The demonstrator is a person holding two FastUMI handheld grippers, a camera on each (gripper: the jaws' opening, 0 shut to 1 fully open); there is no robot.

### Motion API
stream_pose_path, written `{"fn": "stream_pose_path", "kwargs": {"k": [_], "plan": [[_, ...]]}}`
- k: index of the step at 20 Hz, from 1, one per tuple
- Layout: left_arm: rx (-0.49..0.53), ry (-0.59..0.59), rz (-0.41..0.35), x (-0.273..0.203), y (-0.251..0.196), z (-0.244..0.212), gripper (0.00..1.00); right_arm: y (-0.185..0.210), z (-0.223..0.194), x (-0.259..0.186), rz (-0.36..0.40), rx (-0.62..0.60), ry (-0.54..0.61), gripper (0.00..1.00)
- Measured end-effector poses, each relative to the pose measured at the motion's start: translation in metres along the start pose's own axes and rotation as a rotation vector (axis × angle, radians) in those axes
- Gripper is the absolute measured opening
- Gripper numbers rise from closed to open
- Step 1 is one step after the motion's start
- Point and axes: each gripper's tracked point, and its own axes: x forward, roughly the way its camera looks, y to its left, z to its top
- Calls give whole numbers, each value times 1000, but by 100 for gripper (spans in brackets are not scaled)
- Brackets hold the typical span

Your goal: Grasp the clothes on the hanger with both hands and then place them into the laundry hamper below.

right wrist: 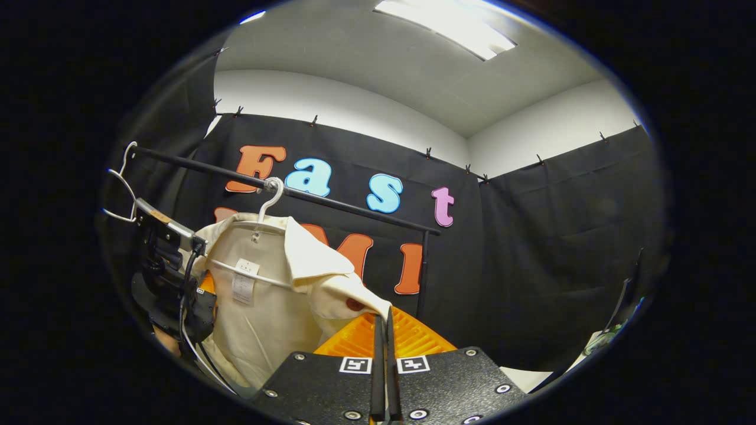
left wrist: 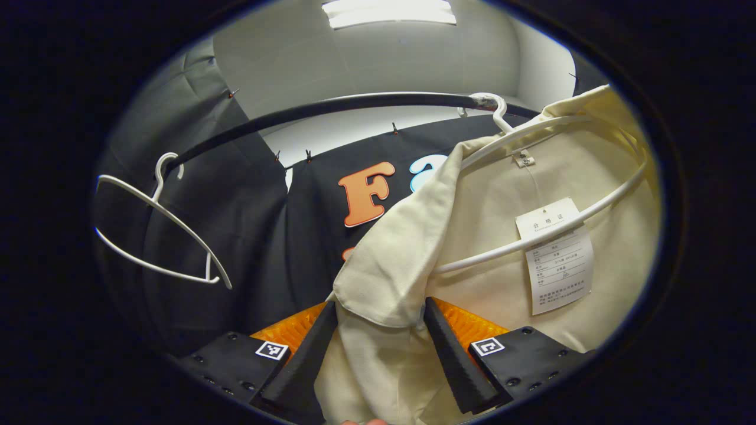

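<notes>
A cream shirt (left wrist: 531, 248) hangs on a white hanger (left wrist: 549, 236) hooked over the black rail (left wrist: 331, 106), in front of the black cloth wall, under a white ceiling with a light panel (left wrist: 390, 12). Farther along the rail hangs an empty white hanger (left wrist: 159, 236). The left gripper (left wrist: 381, 319) stands wide open, the shirt's collar flap lying between its fingers. The right gripper (right wrist: 384, 316), below the rail, is closed, pinching the shirt's edge.
</notes>
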Motion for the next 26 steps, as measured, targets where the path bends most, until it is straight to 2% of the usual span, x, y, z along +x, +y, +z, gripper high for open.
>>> {"fn": "stream_pose_path", "kwargs": {"k": [2,3,6,8,10,11,14,15,17,20,23,26], "plan": [[34,-14,-26,4,4,4,94,1,2,2,2,9,-5,1],[47,-16,-44,5,4,5,83,3,3,1,4,12,-9,1],[59,-29,-106,7,5,14,13,5,8,2,12,7,-22,1],[46,-36,-135,10,10,17,13,3,9,3,10,1,-25,1],[48,-76,-104,12,30,33,13,-2,15,4,-3,-4,-35,1],[60,-89,-106,15,32,39,8,-7,18,5,-13,-10,-42,1],[156,-119,-117,30,40,41,11,-19,27,12,-37,-27,-57,1],[176,-130,-112,35,41,42,8,-21,33,13,-41,-32,-66,1],[198,-163,-104,45,41,51,8,-29,43,18,-54,-58,-88,1],[200,-194,-103,69,46,64,8,-43,67,37,-81,-114,-125,1],[189,-195,-117,93,45,72,8,-55,88,59,-93,-100,-154,0],[215,-245,-124,114,41,84,8,-64,99,89,-105,-105,-172,0]]}}
